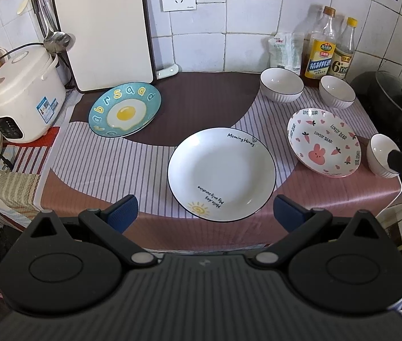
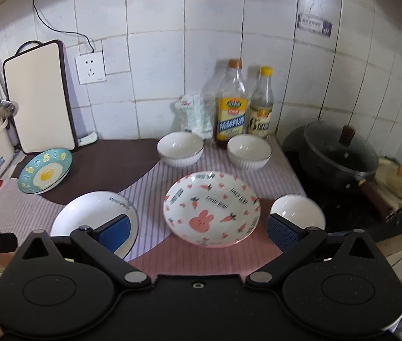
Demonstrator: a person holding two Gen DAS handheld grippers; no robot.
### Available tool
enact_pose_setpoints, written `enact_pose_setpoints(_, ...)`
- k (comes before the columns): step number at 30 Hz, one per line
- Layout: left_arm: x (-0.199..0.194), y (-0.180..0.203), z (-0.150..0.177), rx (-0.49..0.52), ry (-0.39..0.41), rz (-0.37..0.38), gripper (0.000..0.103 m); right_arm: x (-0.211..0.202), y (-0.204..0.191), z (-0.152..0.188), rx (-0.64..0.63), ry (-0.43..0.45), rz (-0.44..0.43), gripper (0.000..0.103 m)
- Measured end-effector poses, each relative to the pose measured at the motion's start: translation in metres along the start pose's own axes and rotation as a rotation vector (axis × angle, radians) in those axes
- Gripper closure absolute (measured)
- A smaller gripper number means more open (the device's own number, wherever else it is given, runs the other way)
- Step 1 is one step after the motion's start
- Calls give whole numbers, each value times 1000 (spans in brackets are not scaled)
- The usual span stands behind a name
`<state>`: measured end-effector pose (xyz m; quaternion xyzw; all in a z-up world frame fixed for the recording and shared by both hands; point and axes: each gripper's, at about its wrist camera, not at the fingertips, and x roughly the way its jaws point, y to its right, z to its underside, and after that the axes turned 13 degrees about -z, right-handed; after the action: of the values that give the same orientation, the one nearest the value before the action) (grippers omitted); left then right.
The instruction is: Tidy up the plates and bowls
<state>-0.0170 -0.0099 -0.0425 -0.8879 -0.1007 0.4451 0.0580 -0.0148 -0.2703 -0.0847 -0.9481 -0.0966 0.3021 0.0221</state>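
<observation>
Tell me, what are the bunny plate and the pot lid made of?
The bunny plate looks like glazed ceramic: it is white and glossy, its pink pictures sit under a shine, and its rim is thick. The pot lid looks like clear glass in a metal rim, since you can see through it; its dark brown knob could be wood or plastic.

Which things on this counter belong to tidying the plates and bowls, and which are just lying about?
For the job:
egg plate
white plate
rabbit plate
three bowls

Lying about:
rice cooker
cutting board
two bottles
packet
lidded pan
ladle
</observation>
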Motion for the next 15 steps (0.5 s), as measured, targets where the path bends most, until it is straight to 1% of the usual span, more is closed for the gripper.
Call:
enact_pose_setpoints(3,1,1,0,-3,1,0,0,-3,-3,0,-40,29,22,0)
enact_pose_setpoints(7,2,2,3,-11,24,-17,0,-4,-4,-1,-53,47,20,0)
enact_pose_setpoints(12,2,1,6,-21,44,-5,0,-1,-6,0,-74,36,31,0)
enact_pose_setpoints(15,5,3,9,-21,74,-13,0,1,-7,2,-75,29,30,0)
